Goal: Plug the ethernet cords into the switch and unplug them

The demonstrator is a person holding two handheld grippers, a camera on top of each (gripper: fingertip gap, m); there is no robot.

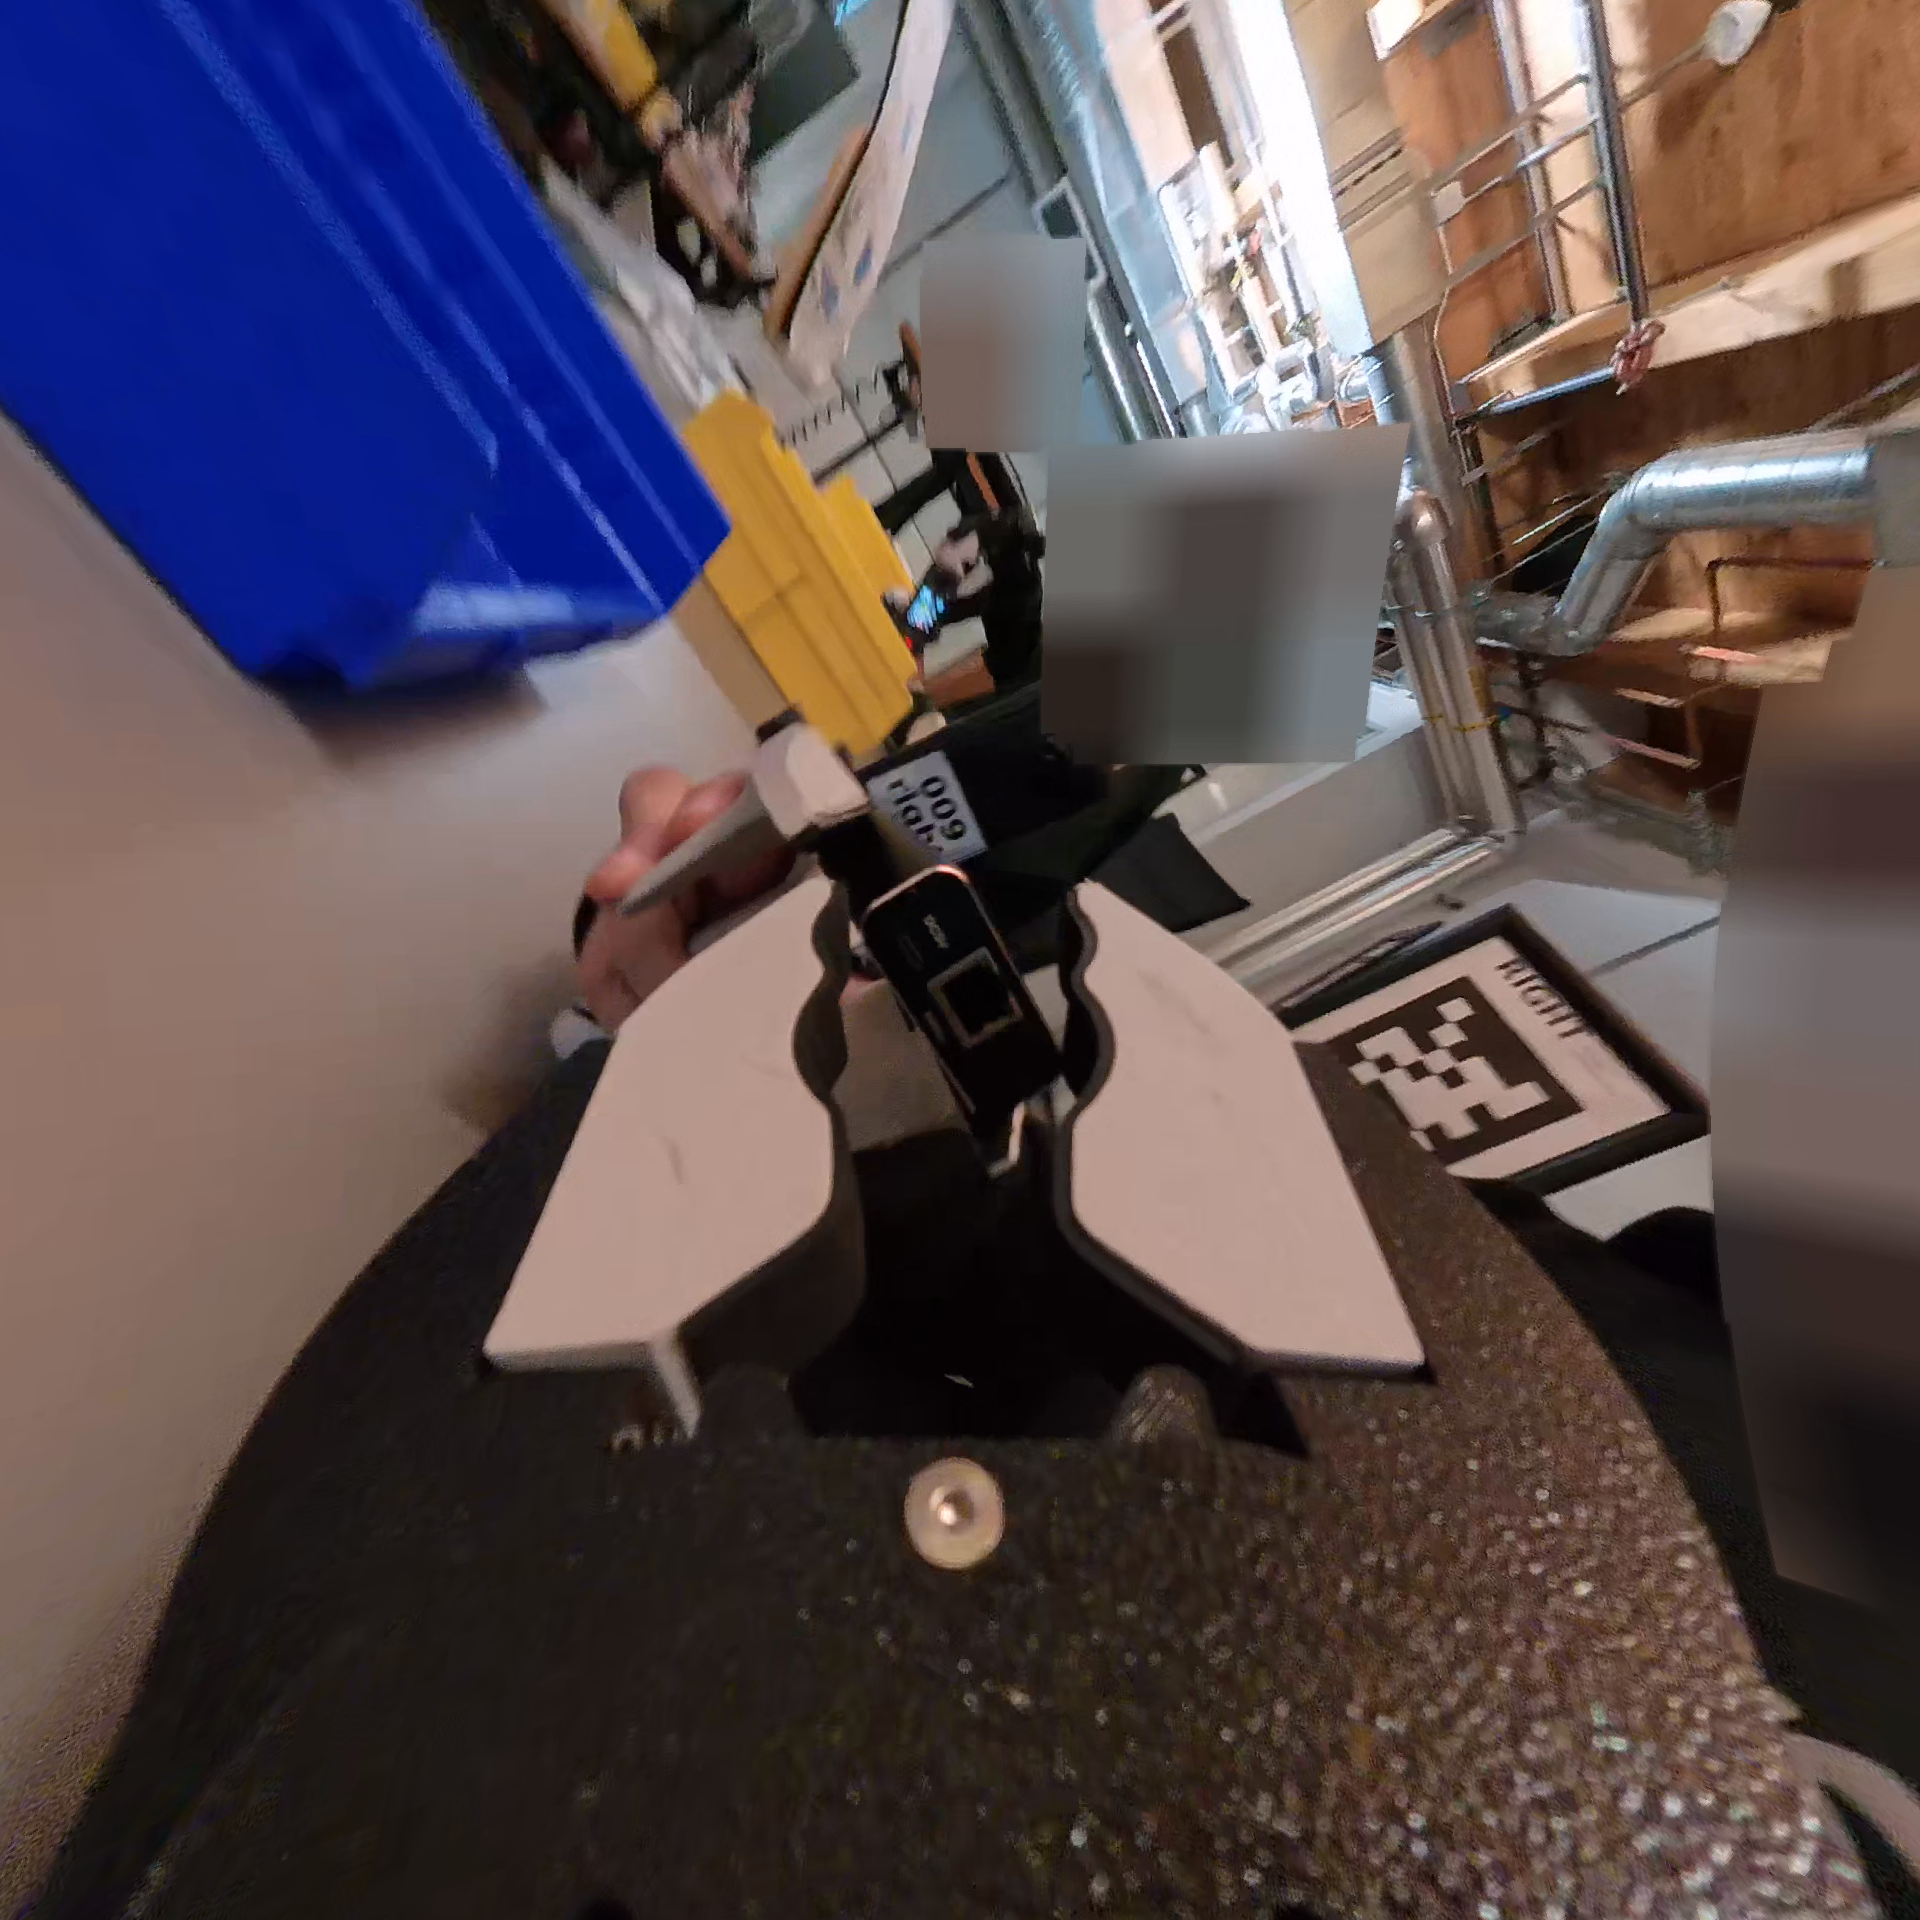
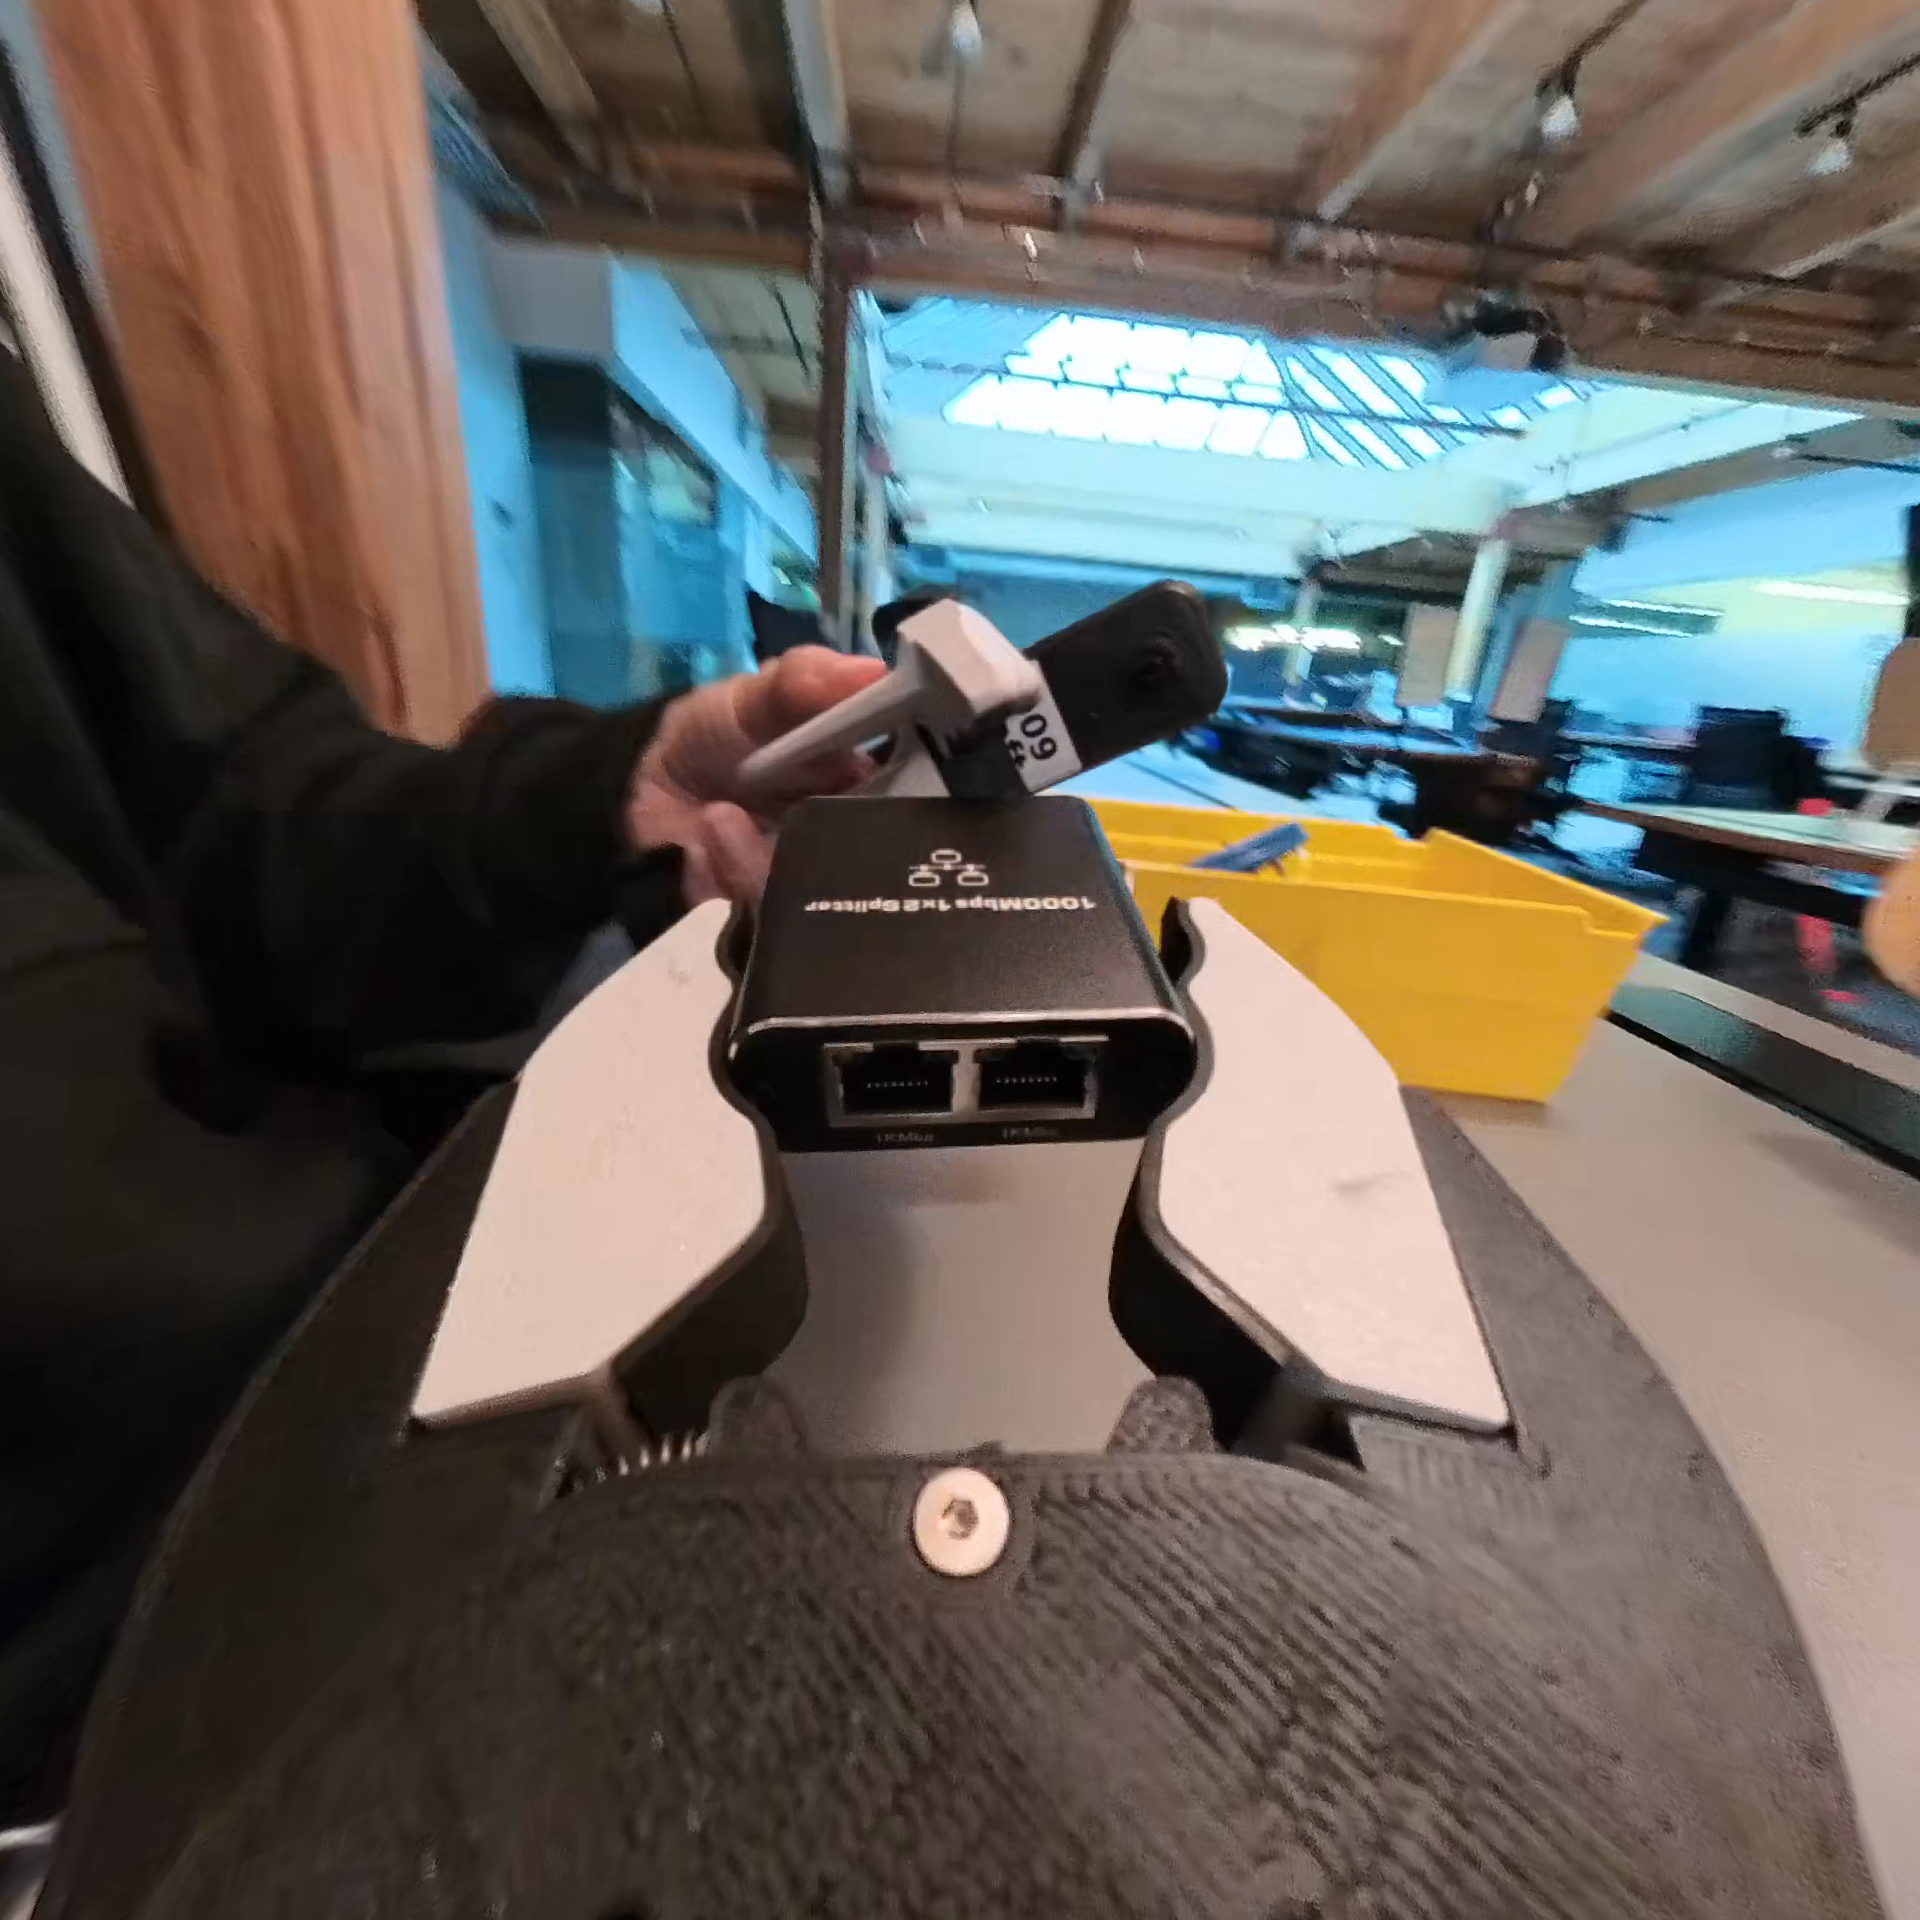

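Right wrist view – right gripper (image 2: 958, 1023) pinching black switch (image 2: 951, 935); left gripper (image 1: 951, 1023) spread around it, yellow bin (image 2: 1382, 935) beyond

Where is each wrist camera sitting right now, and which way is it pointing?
Left wrist view: on the left gripper, facing the switch at its single-port end, between its fingers; blue bin beyond; the right hand shows.
Right wrist view: on the right gripper, facing the two-port end; the left hand and dark sleeve show.
Shared: the switch and yellow bin; the cameras face each other.
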